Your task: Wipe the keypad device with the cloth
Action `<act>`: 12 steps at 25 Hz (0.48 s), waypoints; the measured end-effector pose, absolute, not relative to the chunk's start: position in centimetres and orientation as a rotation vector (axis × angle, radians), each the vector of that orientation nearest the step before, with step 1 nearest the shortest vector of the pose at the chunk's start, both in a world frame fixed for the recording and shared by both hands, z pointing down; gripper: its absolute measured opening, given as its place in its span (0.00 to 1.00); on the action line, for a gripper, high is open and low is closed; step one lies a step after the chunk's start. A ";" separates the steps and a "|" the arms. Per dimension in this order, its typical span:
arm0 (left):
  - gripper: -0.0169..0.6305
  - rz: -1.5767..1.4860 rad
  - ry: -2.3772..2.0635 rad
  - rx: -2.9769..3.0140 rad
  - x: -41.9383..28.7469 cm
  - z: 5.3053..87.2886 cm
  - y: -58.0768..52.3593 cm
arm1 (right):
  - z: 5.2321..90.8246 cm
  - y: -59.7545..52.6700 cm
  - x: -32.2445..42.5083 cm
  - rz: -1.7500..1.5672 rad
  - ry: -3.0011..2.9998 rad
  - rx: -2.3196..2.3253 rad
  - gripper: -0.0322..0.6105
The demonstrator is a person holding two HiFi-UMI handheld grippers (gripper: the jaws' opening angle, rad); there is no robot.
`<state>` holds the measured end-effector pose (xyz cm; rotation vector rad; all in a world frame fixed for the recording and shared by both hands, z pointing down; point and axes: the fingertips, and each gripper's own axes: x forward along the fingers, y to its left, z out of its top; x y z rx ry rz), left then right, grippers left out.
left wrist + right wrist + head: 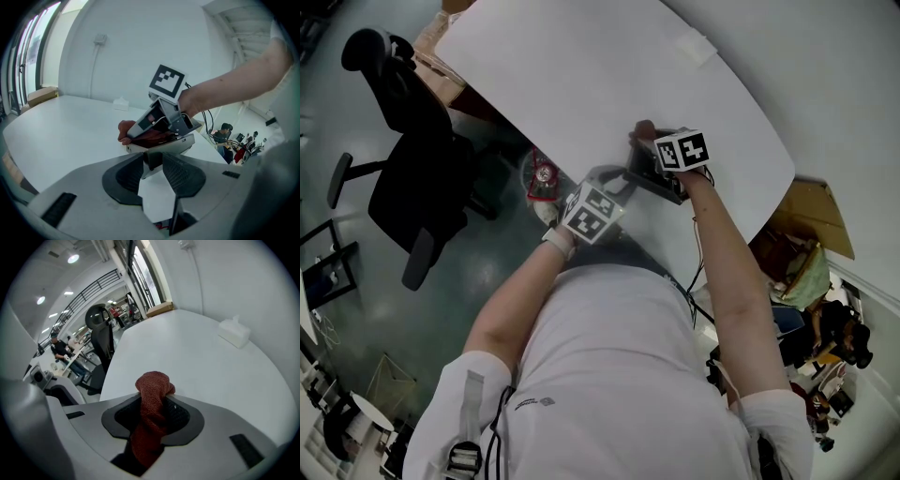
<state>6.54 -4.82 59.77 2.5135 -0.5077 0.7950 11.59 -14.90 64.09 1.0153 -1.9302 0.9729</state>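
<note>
At the near edge of a white table (pixel 581 75), a keypad device (pixel 164 146) is gripped between two hand-held grippers. It is met from opposite sides: the left gripper (pixel 153 164) is closed on its near edge, and the right gripper (pixel 154 404) is laid over its upper face from the far side. Whether the device rests on the table or is lifted clear of it cannot be told.

One table, one black chair (pixel 408 159), one small white box (pixel 234 333), one device and one cloth (pixel 153 383) are counted, along with two grippers. The chair is seen on the floor off the table's left edge. The box is seen far back on the tabletop, well apart from the work.

The left gripper's jaws are drawn nearly together and clamped on a dark lip at the device's near edge. Bare table is seen through the gap below the clamp.

The right gripper's jaws are pressed tight on the red cloth, which is bunched between the pads. A rounded wad of it is pushed out past the fingertips. In the left gripper view, the cloth is seen sandwiched between the right gripper and the device's top, with the wad showing at the device's left end.
</note>
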 end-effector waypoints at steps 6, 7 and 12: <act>0.23 0.798 -0.513 2.519 6.6 59.8 -5.1 | 60.8 -12.2 12.3 1.050 -1.986 0.945 0.24; 0.23 0.799 -0.513 2.520 6.6 59.8 -5.2 | 60.3 -11.2 12.2 1.061 -1.995 0.906 0.24; 0.23 0.803 -0.518 2.513 6.7 59.9 -5.1 | 58.1 -7.1 12.9 0.988 -2.003 0.827 0.24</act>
